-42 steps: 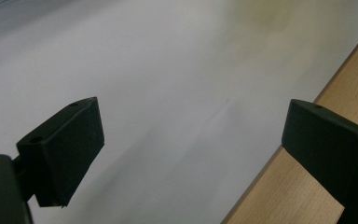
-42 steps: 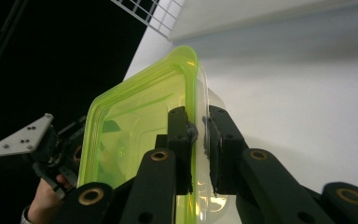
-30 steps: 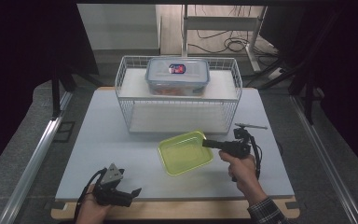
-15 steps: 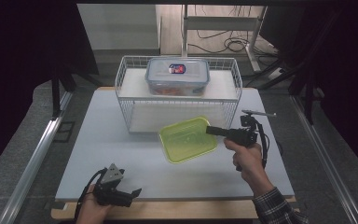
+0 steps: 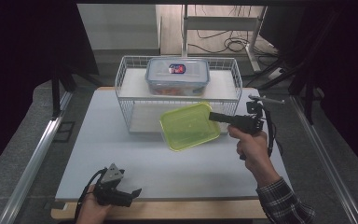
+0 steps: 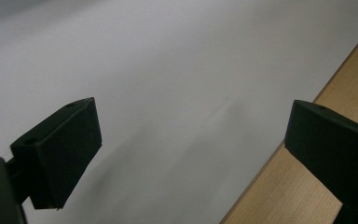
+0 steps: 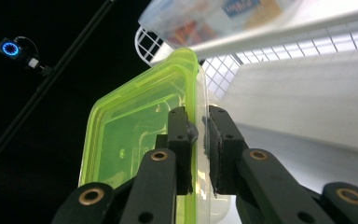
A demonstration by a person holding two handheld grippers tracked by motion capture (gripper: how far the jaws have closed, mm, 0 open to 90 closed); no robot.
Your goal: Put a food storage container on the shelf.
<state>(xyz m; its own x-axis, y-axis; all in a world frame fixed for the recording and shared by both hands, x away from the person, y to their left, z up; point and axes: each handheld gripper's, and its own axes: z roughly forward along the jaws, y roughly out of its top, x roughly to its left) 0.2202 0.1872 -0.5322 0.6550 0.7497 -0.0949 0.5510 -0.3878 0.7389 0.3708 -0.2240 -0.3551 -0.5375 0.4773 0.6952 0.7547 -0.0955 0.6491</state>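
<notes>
The right gripper [image 5: 213,115] has its jaws clamped on the green container's [image 5: 189,126] rim, holding it aloft at the wire rack's [image 5: 126,100] six o'clock, seemingly mid-carry; next comes shelving it level.

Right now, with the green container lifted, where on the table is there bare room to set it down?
The white mat is bare between the wire rack and the left gripper, and along its front edge beside the right hand. It is crowded at the rack, where the green container hangs in the right gripper below the clear lidded box.
</notes>
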